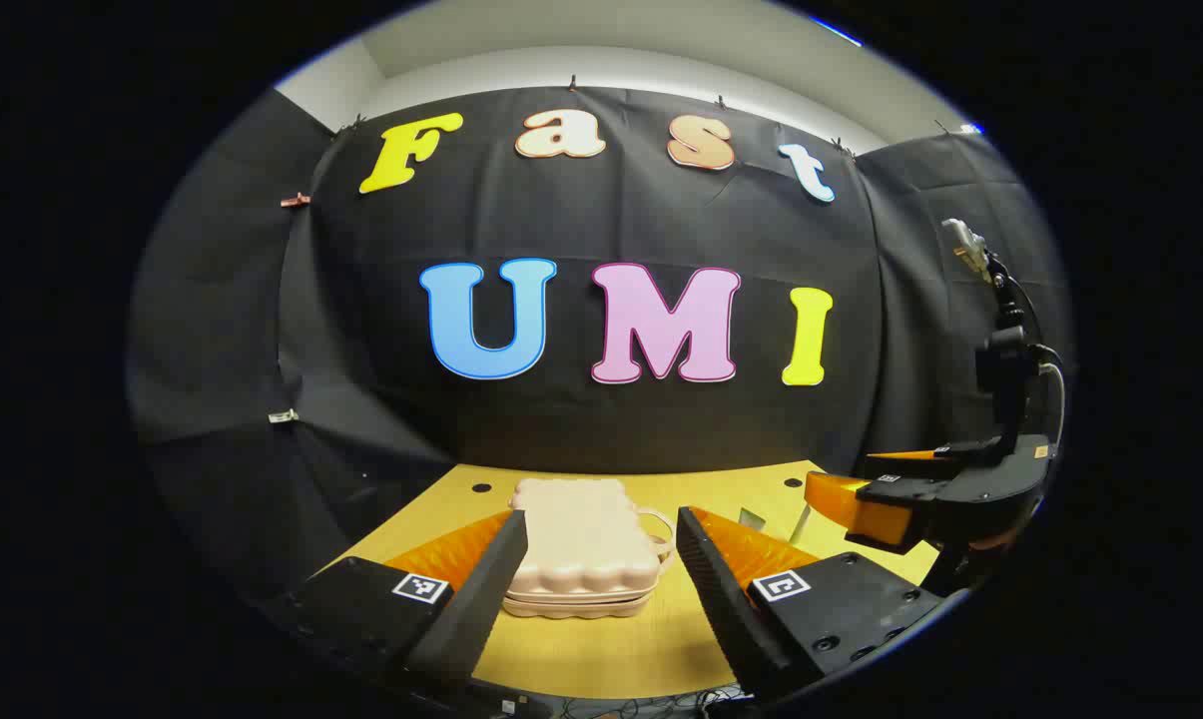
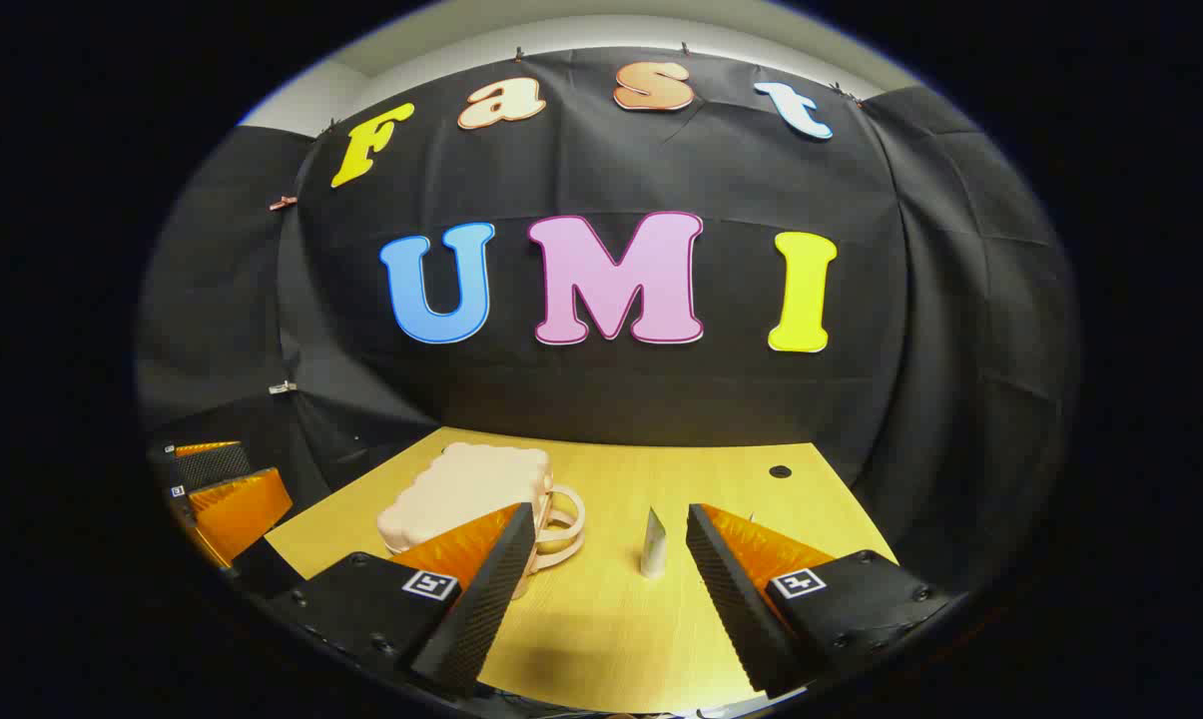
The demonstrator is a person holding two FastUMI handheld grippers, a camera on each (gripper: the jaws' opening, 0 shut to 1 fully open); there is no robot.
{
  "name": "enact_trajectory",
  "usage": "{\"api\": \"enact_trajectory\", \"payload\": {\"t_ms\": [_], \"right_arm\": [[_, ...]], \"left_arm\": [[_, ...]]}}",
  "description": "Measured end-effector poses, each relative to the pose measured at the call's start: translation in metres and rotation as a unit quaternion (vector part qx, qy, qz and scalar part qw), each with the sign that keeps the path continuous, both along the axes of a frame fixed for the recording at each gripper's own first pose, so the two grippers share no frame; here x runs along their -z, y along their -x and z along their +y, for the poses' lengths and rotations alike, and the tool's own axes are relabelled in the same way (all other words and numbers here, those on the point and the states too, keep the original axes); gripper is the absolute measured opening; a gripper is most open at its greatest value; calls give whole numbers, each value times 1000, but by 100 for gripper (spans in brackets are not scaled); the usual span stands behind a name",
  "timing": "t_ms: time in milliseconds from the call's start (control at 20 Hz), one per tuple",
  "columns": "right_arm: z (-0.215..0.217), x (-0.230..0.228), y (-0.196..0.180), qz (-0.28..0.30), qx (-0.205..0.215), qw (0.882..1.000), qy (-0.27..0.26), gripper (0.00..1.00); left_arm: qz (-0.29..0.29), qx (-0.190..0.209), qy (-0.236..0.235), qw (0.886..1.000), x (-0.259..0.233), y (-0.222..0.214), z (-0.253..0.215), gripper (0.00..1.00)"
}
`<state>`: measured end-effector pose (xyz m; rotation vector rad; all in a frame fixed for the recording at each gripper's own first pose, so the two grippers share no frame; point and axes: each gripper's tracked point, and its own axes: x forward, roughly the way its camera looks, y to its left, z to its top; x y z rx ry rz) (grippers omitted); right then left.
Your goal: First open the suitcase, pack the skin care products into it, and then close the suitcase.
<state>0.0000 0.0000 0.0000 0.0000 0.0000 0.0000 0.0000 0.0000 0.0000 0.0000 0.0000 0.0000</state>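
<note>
Closed pink suitcase (image 1: 583, 544) lies flat on the table (image 1: 601, 649), handles toward 3 o'clock, ready for opening. Left gripper (image 1: 601, 559) and right gripper (image 2: 609, 559) hover with fingers spread, empty; skin-care tube (image 2: 653, 544) stands upright beside the suitcase.

Bare bench (image 2: 601, 619) lies between the shut suitcase (image 2: 466, 494) and the upright tube (image 2: 653, 544), open for passage.

A yellow wooden surface (image 2: 611, 619) carries two things. A pale pink suitcase (image 2: 466, 494) lies flat and shut on it, its bumpy lid up and its looped handles facing toward the tube. Beside those handles, apart from the case, a small white tube (image 2: 653, 544) stands upright. In the left gripper view the suitcase (image 1: 583, 544) lies in mid-surface (image 1: 601, 649), and the tube (image 1: 751, 517) shows just past it. Small dark holes dot the surface behind the suitcase.
</note>
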Motion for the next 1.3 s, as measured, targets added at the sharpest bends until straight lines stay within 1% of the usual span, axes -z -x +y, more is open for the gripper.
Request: {"api": "enact_trajectory", "payload": {"t_ms": [450, 700, 850, 1000, 1200, 1300], "right_arm": [[-12, 7, 1, 6, 15, 1000, -5, 97], [-23, 0, -1, -5, 29, 1000, -11, 98], [-39, -9, -3, -16, 44, 999, -12, 97], [-58, -19, -8, -23, 60, 998, -5, 97], [-85, -30, -24, -29, 68, 997, 8, 97], [-99, -35, -35, -29, 67, 997, 10, 97]], "left_arm": [[10, -1, 20, 1000, 8, -4, 5, 95], [20, 3, 30, 999, 13, -17, 6, 94], [25, 14, 45, 999, 12, -34, 0, 95], [35, 35, 52, 997, 9, -60, -15, 96], [56, 70, 49, 995, 5, -110, -49, 96], [71, 92, 56, 992, 8, -141, -73, 96]]}}
